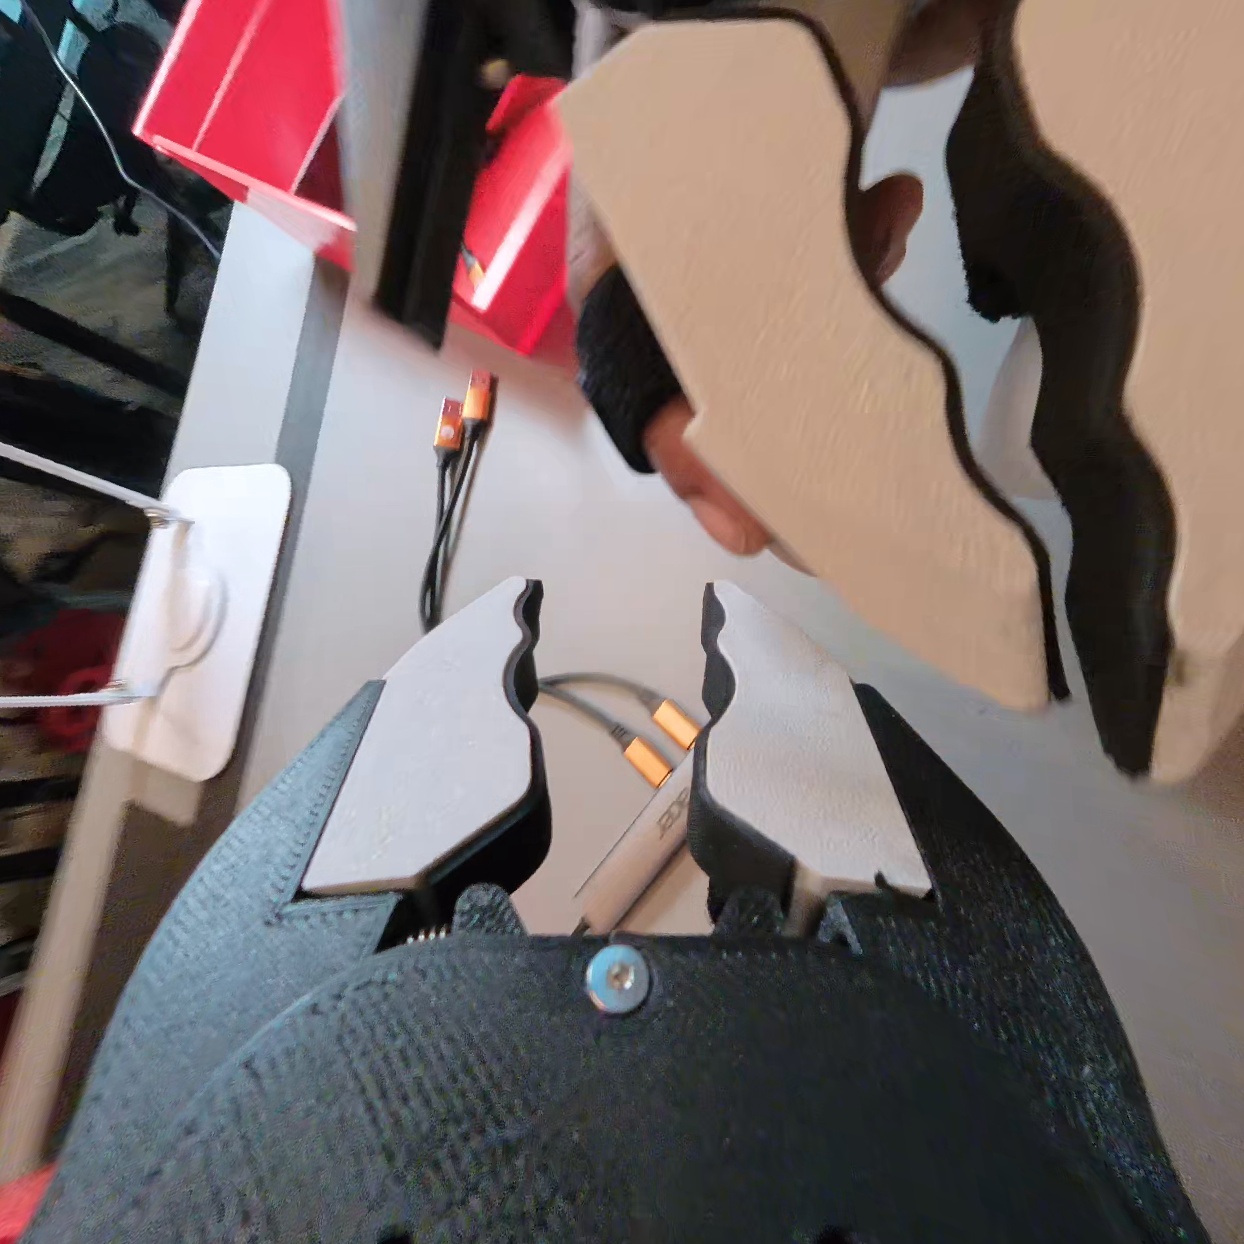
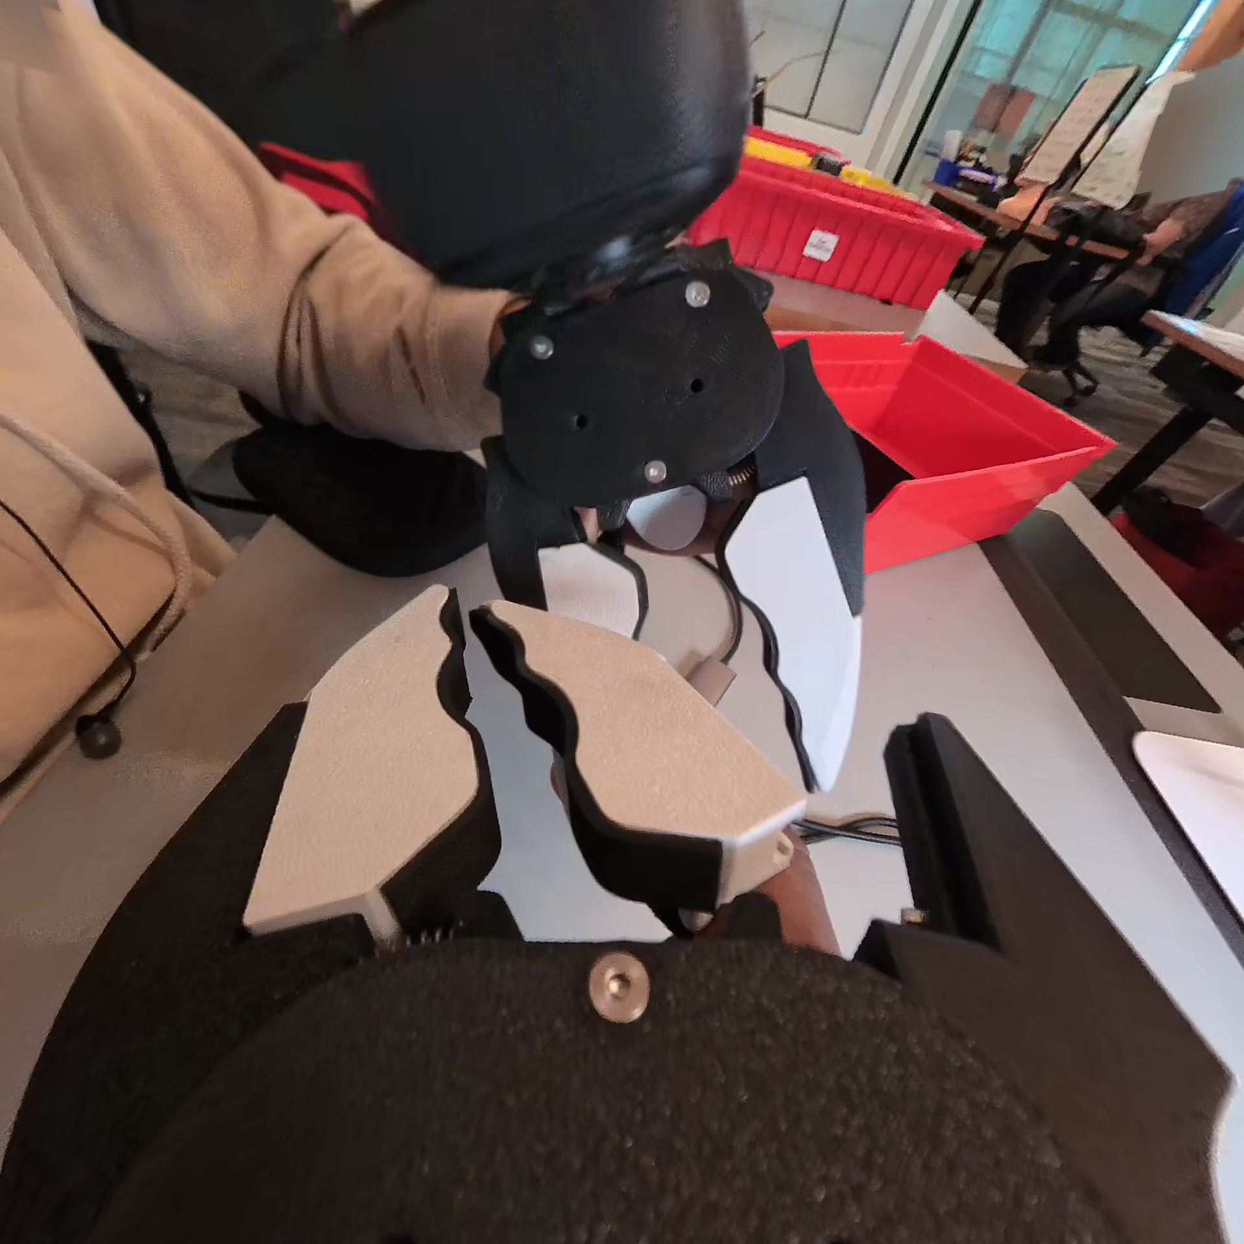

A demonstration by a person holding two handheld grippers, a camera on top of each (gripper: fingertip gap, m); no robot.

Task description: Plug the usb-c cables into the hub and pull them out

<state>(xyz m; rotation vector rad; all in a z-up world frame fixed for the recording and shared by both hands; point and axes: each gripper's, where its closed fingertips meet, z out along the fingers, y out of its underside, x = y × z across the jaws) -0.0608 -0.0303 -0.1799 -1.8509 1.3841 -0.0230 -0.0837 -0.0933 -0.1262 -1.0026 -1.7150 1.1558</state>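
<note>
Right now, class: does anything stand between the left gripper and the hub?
Nothing visible does. The left gripper is open over the hub, which shows in the gap between its jaws with two plugs in it.

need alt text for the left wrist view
The left gripper, fingers apart, hovers over a silver hub on a white table, with two orange-tipped cables plugged in. The right gripper looms blurred at upper right; red bins sit behind.

Red bins (image 2: 956, 444) sit beyond the tool on the white table (image 2: 942, 639); a white pad (image 1: 202, 606) lies left.
</note>
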